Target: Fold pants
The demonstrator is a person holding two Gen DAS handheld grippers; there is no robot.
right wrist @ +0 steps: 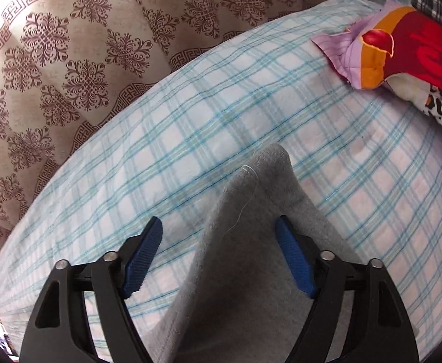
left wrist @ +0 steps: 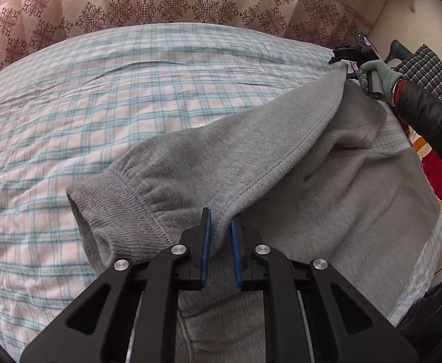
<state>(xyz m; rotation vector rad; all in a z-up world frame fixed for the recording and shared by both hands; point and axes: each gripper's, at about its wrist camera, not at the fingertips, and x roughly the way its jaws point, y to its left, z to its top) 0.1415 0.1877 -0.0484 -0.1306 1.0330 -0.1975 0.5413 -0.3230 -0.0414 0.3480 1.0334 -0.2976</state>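
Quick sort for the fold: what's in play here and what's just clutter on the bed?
In play:
- grey pants
- left tongs, shut on the pants near a cuff
- right tongs, open around a raised fold of the pants
- checked bedsheet, the work surface

Lying about:
- red patterned cloth
- dark checked fabric
- patterned curtain

One pair of grey sweatpants (left wrist: 281,163) lay across the near right part of a single bed covered by one blue-checked sheet (left wrist: 100,96). Two black grippers with blue pads were at work, the left gripper (left wrist: 220,251) and the right gripper (right wrist: 218,257). One patterned curtain (left wrist: 160,3) hung behind, and one multicoloured cushion (right wrist: 402,51) sat at the bed's far right corner.
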